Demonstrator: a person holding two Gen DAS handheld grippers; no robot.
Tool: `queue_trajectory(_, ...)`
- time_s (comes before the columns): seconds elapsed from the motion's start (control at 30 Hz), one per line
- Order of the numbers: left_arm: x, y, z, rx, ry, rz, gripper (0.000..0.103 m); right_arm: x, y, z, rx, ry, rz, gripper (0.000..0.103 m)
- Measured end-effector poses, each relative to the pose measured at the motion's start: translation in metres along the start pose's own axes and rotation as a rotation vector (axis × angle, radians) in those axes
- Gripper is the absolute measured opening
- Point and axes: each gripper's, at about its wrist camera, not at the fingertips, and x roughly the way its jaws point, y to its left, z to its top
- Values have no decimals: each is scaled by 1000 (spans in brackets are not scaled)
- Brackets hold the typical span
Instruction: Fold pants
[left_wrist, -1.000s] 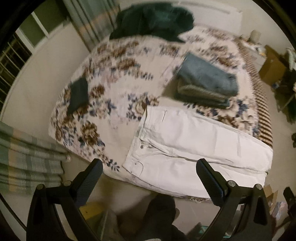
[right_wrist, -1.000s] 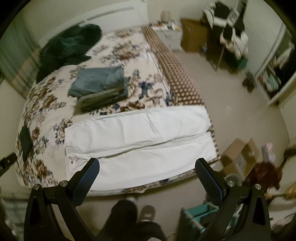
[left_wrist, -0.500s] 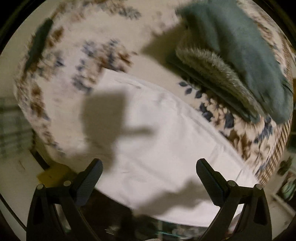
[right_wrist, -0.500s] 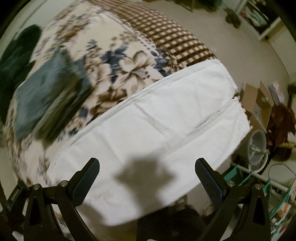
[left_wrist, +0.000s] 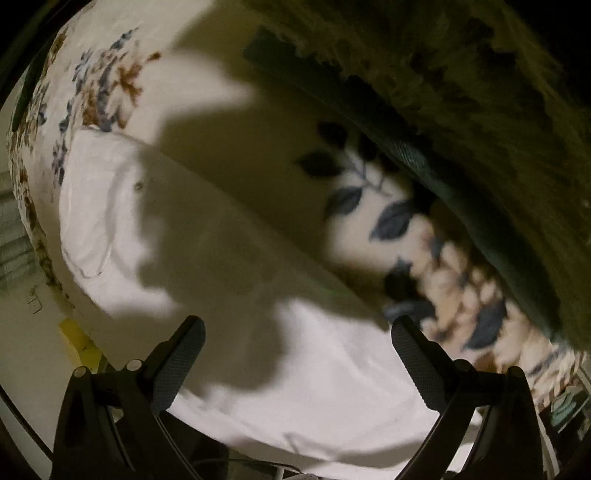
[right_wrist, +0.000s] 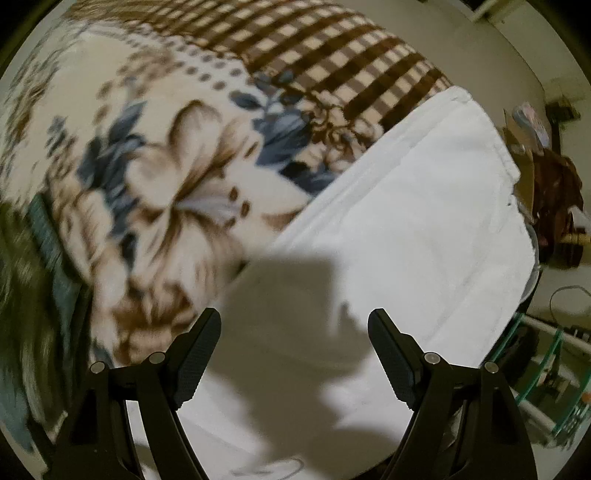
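Observation:
White pants (left_wrist: 229, 258) lie flat along the near edge of a floral bedspread (left_wrist: 107, 77). In the left wrist view I see their waist end, with a small button at the upper left. My left gripper (left_wrist: 297, 332) is open and empty, close above the pants' far edge. In the right wrist view the leg end of the pants (right_wrist: 424, 229) runs to the hems at the right. My right gripper (right_wrist: 294, 326) is open and empty, low over the far edge of the leg, its shadow on the cloth.
A stack of folded dark green and grey clothes (left_wrist: 461, 92) lies on the bed just beyond the left gripper. A brown checked blanket border (right_wrist: 332, 62) runs along the bed's right side. A cardboard box (right_wrist: 524, 162) and clutter stand on the floor at the right.
Both grippers have come down fast from high above the bed to just over the pants. Both stay open; the right one's fingers stand a little closer together.

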Motion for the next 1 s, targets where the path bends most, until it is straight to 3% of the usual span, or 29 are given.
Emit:
queue_trajectory(0.13, 7, -3, 7, -24, -67, 20, 99, 26, 9, 19, 47, 39, -17, 84)
queue_trajectory(0.23, 5, -2, 7, -20, -102, 21, 79, 37, 15, 27, 68, 54, -29, 84)
queue_trajectory(0.33, 4, 0, 8, -12, -132, -9, 49, 45, 20, 30, 71, 66, -25, 73)
queue_trajectory(0.37, 6, -1, 7, -4, -141, -34, 29, 46, 21, 31, 72, 73, -18, 69)
queue_trajectory(0.4, 7, -2, 5, 1, -147, -49, 18, 46, 23, 30, 73, 77, -16, 66)
queue_trajectory(0.5, -1, 4, 1, -9, -197, -81, 8, 44, 22, 31, 60, 69, -5, 40)
queue_trajectory(0.57, -8, 11, -5, -14, -247, -123, 6, 41, 11, 30, 48, 60, 12, 11)
queue_trajectory(0.77, -34, 36, -40, 47, -361, -208, 5, 11, -16, 15, 40, 30, 118, 6)
queue_trajectory(1.0, -60, 95, -120, 67, -440, -292, 5, -33, -63, -29, -22, -23, 235, 5)
